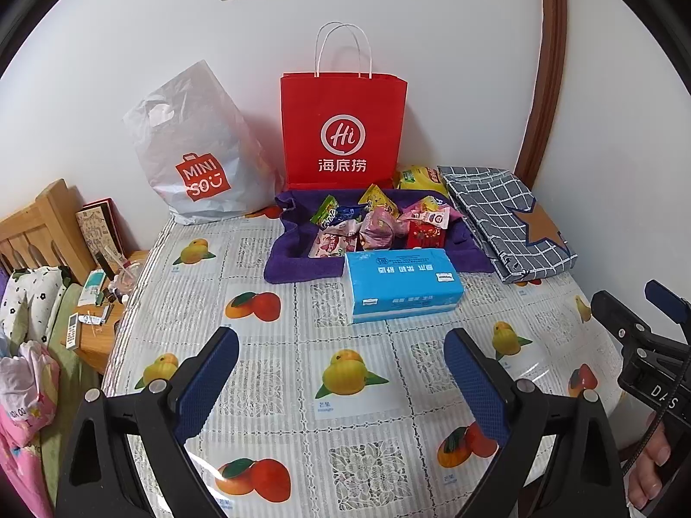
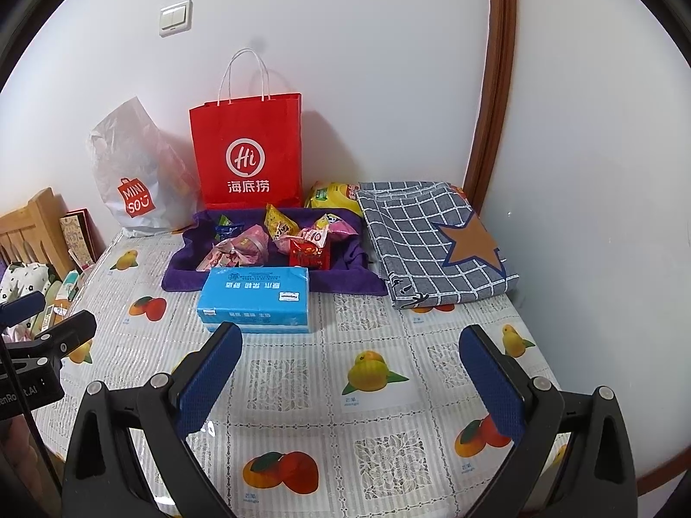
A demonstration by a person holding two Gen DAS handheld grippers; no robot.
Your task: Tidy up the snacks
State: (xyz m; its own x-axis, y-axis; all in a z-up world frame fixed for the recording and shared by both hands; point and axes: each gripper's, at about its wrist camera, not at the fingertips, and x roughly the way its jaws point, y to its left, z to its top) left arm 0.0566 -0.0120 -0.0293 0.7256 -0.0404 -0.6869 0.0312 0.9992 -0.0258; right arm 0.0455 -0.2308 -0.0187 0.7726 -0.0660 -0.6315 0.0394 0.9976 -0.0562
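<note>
Several wrapped snacks (image 1: 375,224) lie in a heap on a purple towel (image 1: 285,259) at the back of the table; they also show in the right wrist view (image 2: 276,237) on the towel (image 2: 345,280). A yellow snack bag (image 1: 421,177) lies behind the towel, beside the red paper bag (image 1: 343,129). My left gripper (image 1: 341,367) is open and empty above the near tablecloth. My right gripper (image 2: 352,367) is open and empty too, to the right of the left one. Both are well short of the snacks.
A blue tissue pack (image 1: 401,282) lies in front of the towel. A white MINISO plastic bag (image 1: 194,155) stands at the back left. A folded checked cloth (image 1: 505,220) lies at the back right against the wall. A cluttered bedside stand (image 1: 99,315) is beyond the table's left edge.
</note>
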